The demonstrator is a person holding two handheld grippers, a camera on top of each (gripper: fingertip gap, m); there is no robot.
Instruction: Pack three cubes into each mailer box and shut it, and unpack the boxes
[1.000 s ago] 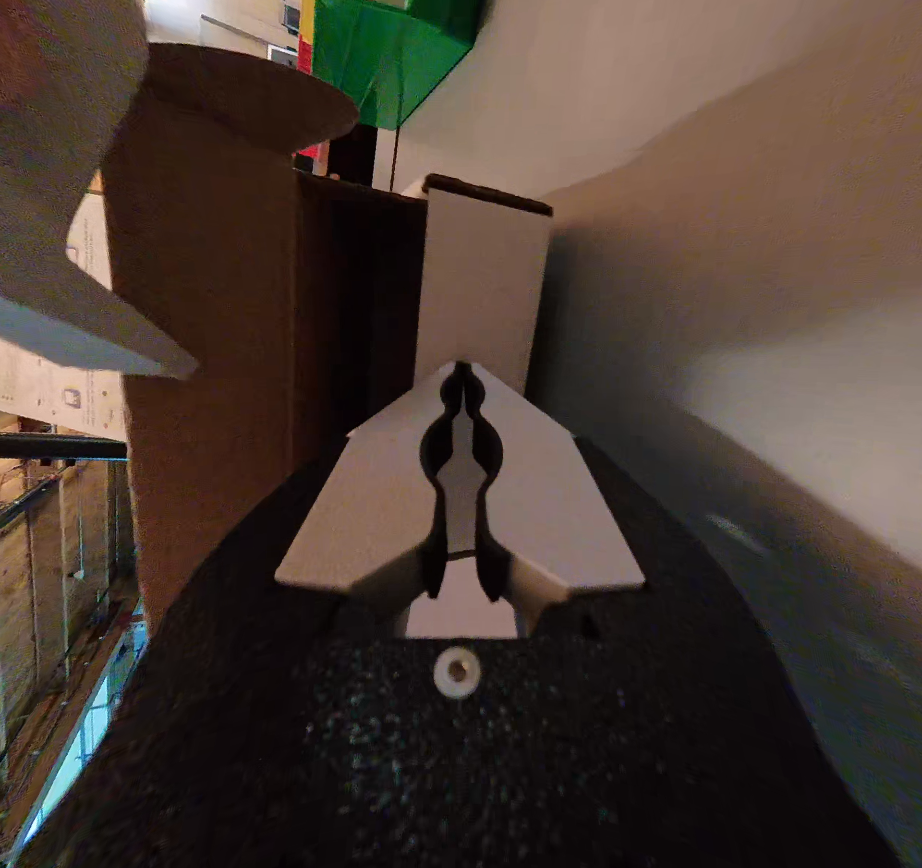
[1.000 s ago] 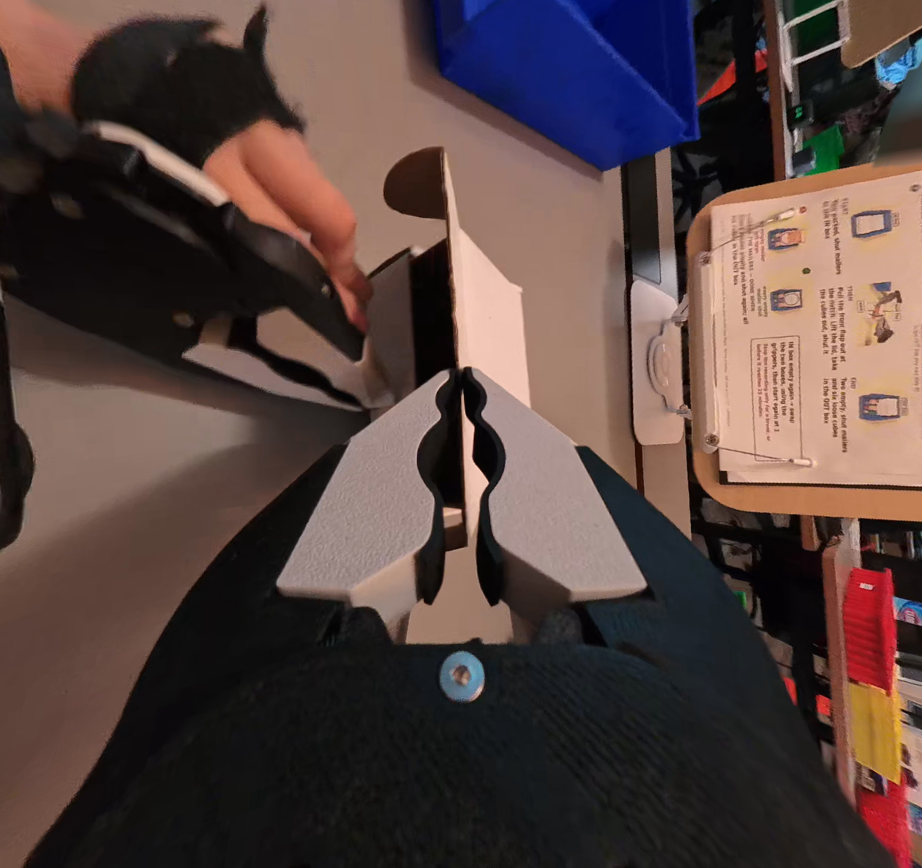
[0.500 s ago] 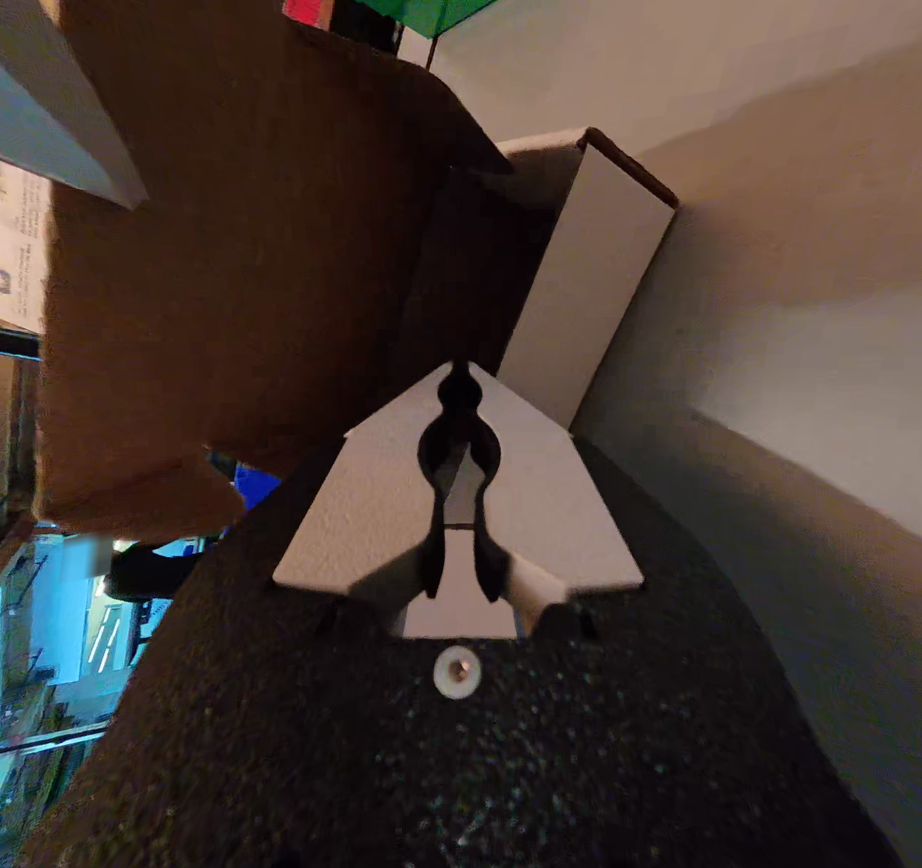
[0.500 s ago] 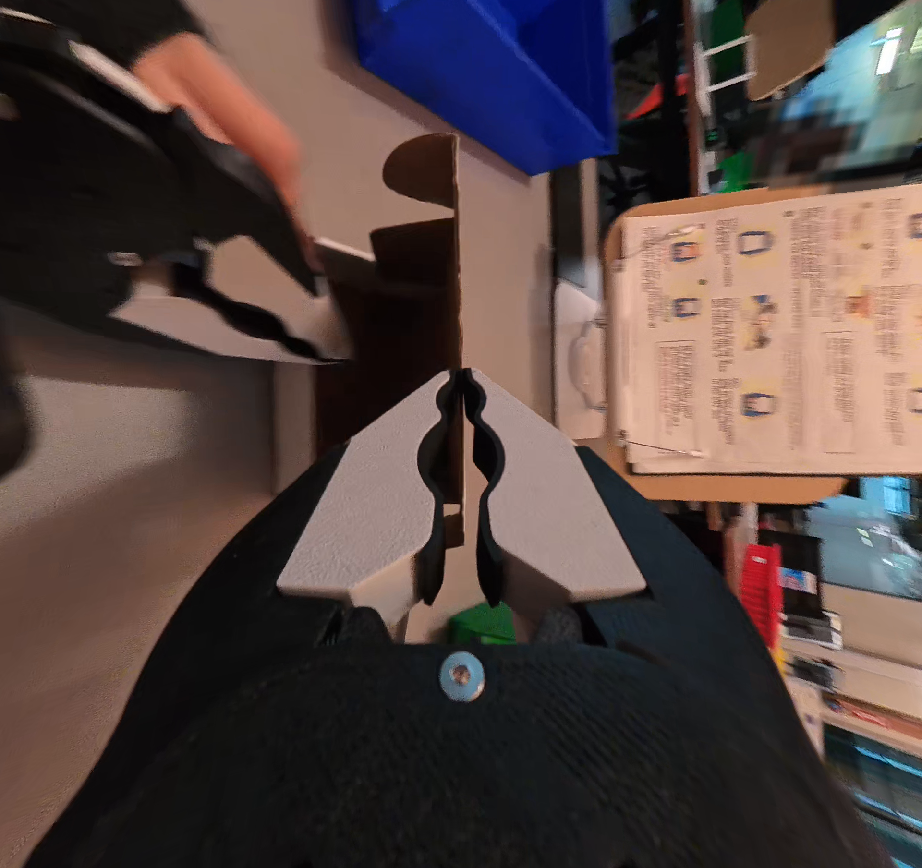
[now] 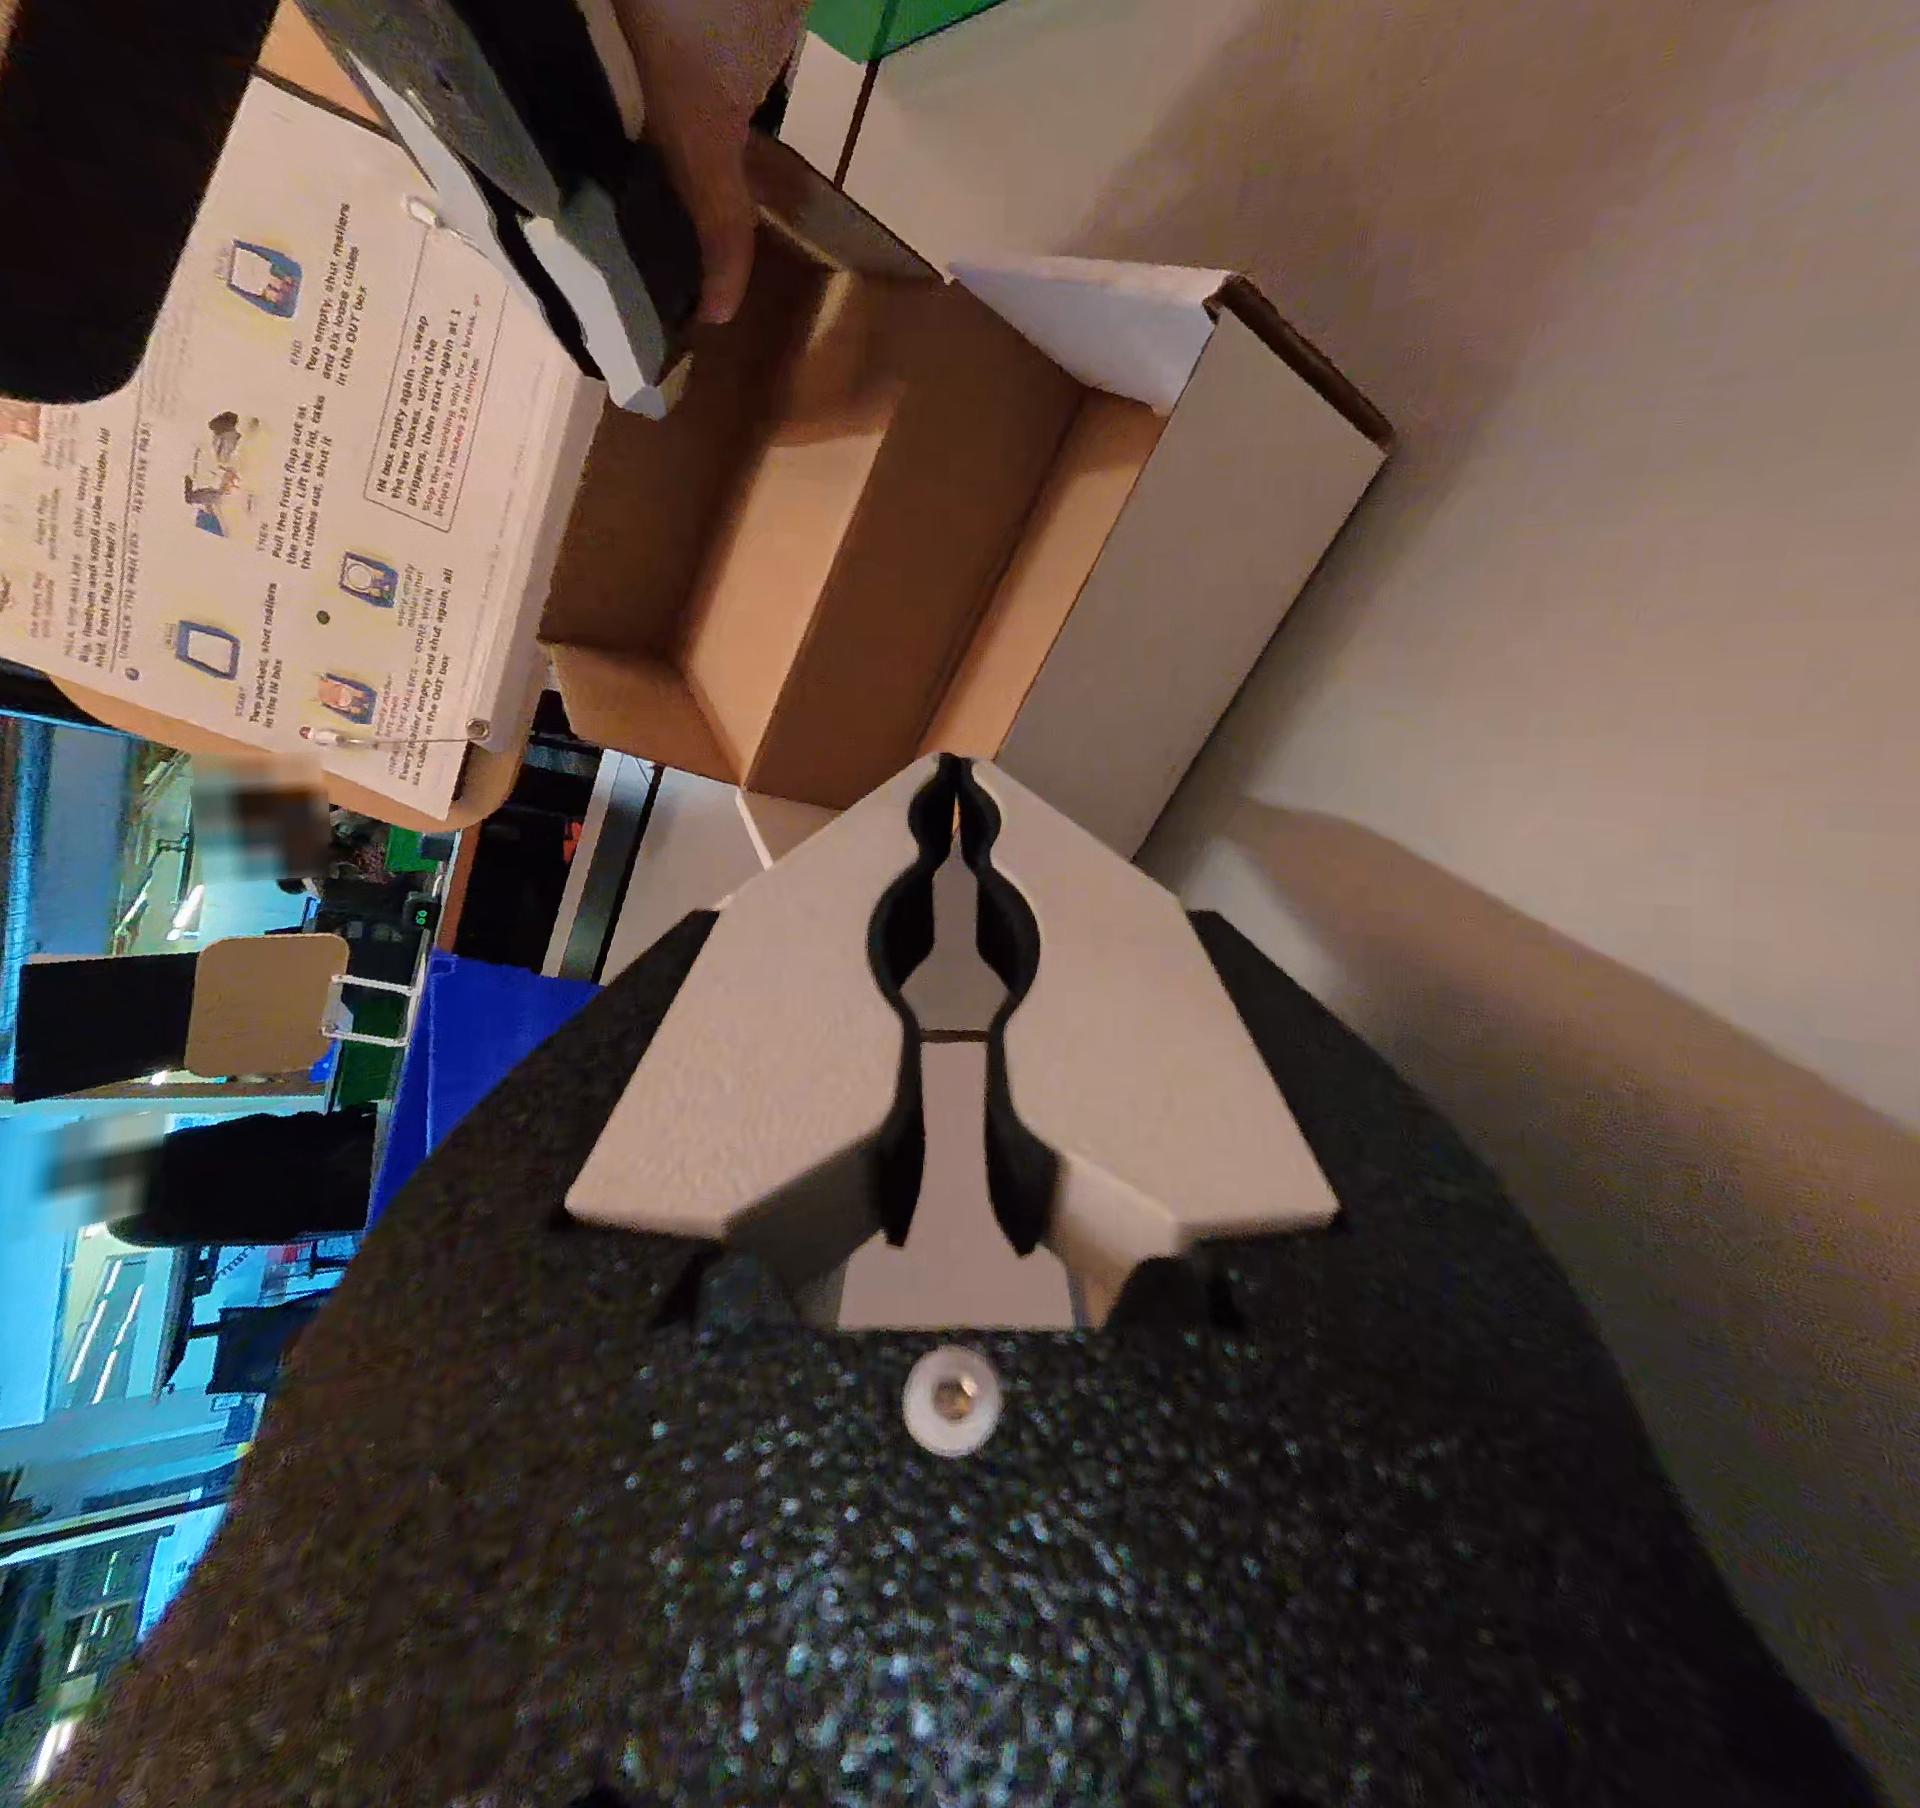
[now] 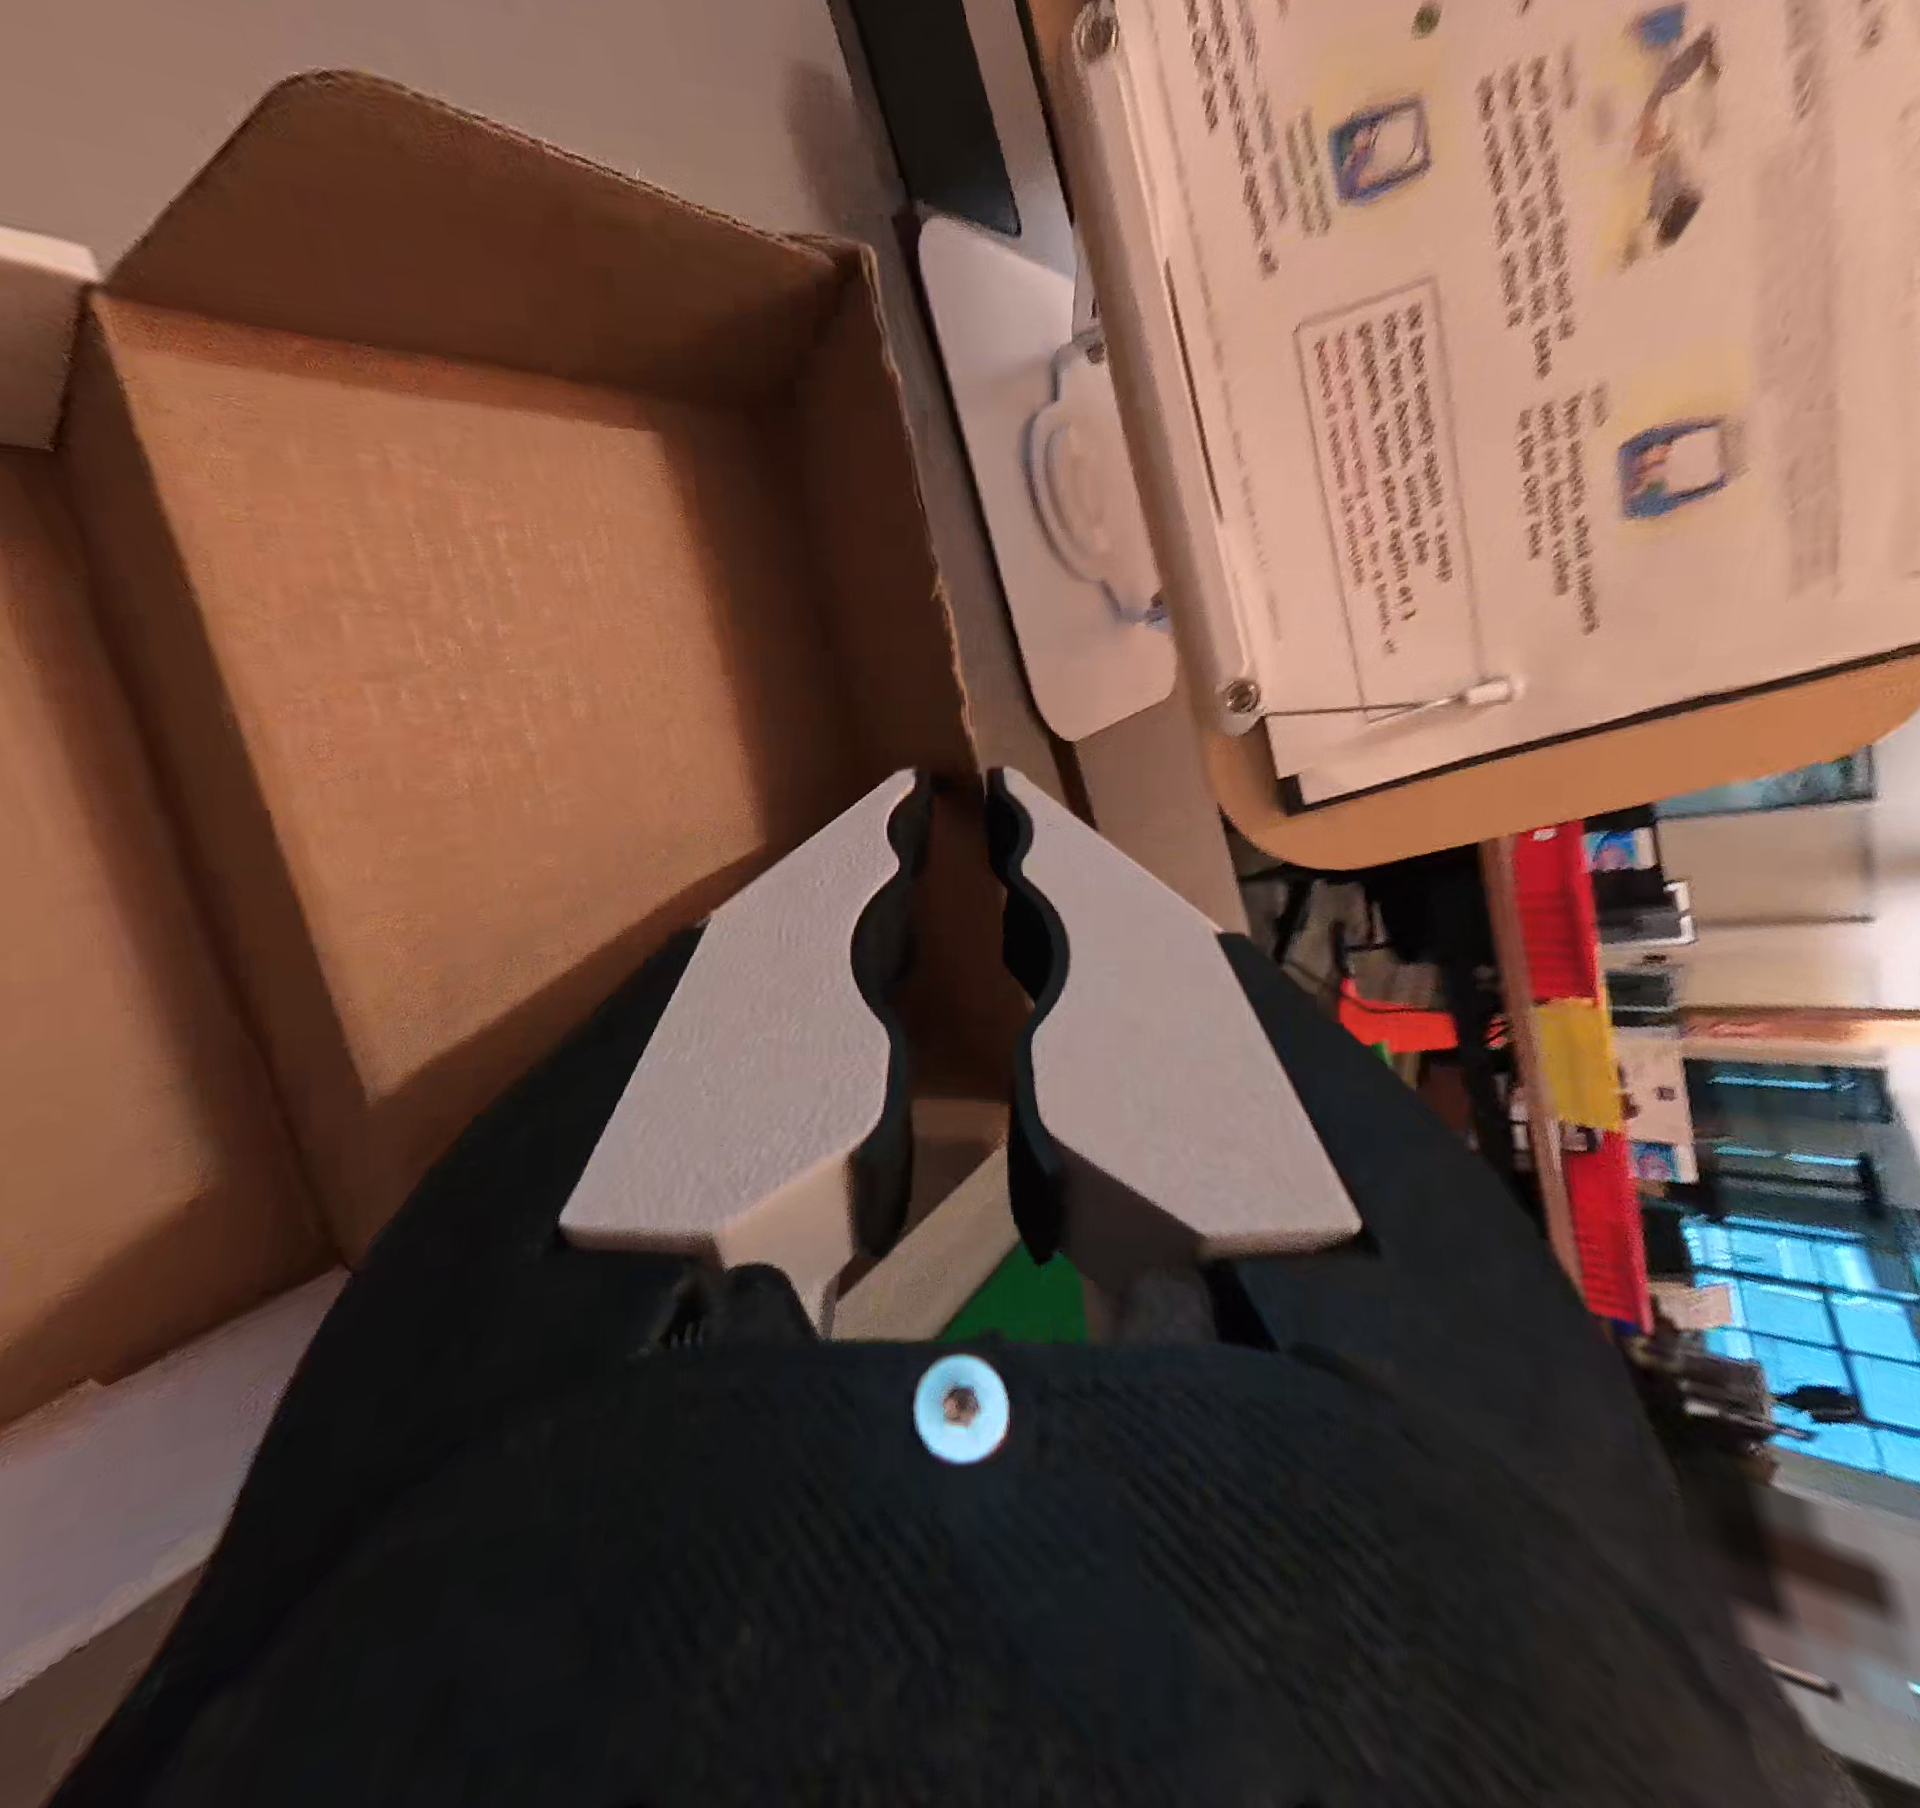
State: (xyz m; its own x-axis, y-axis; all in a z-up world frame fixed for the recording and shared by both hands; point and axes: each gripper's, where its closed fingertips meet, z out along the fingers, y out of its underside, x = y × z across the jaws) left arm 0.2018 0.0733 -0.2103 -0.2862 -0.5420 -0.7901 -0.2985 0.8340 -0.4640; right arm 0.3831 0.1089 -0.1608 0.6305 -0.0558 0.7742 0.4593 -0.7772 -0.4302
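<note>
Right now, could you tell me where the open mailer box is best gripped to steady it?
Pinch a side wall of the mailer box at its top rim, from above, one finger inside and one outside. The walls are thin upright cardboard and the inside looks empty. The left gripper is shut on the near white wall; the right gripper straddles the brown edge, slightly parted.

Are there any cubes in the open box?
No, the box lies open and only bare brown cardboard shows inside, with no cubes.
</note>
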